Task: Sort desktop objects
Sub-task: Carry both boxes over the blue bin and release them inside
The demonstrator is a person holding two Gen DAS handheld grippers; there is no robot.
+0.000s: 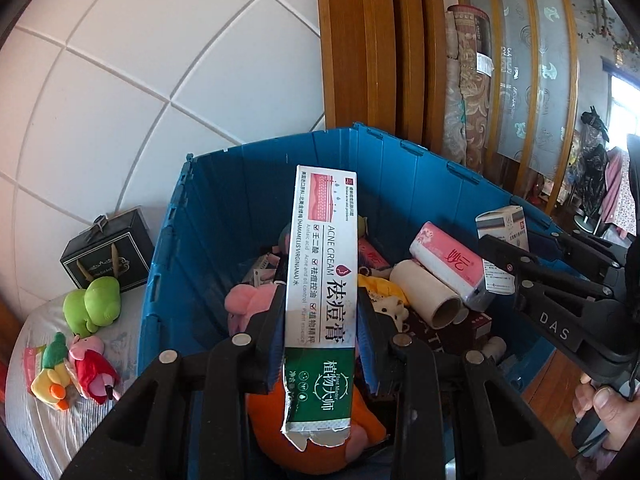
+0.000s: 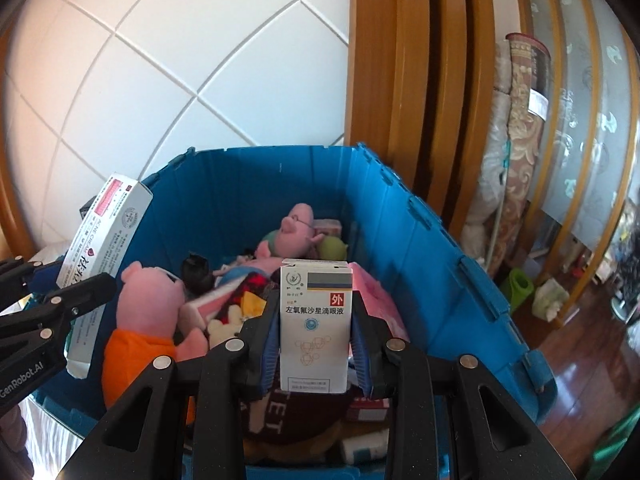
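White tiled wall [image 1: 140, 80] at the back, from 9 to 12 o'clock, wooden door frame [image 1: 372, 48] at 1 o'clock. Big blue bin [image 1: 224, 216] below, open on top, full of soft toys and boxes.

Left gripper [image 1: 320, 340] clamped tight on a long acne cream box [image 1: 320, 264], pads on both long sides, torn green end toward the camera at 6 o'clock. Box pointing up to 12 o'clock, over the bin.

Right gripper [image 2: 314, 338] squeezing a small white eye drop box [image 2: 314, 320], held upright, also over the bin. Same gripper seen from the left camera at 3 o'clock.

Inside the bin: pink pig toy in an orange shirt [image 2: 148, 316] at 8 o'clock, another pig toy with glasses [image 2: 298, 228] near 12 o'clock, a pink roll [image 1: 448, 264] and a white roll [image 1: 428, 296] side by side at 2 o'clock.

Outside the bin, at 8 o'clock, on what looks like a striped cloth [image 1: 48, 420]: green plush [image 1: 94, 304], small red pig toy [image 1: 94, 368], dark gift bag [image 1: 108, 256].
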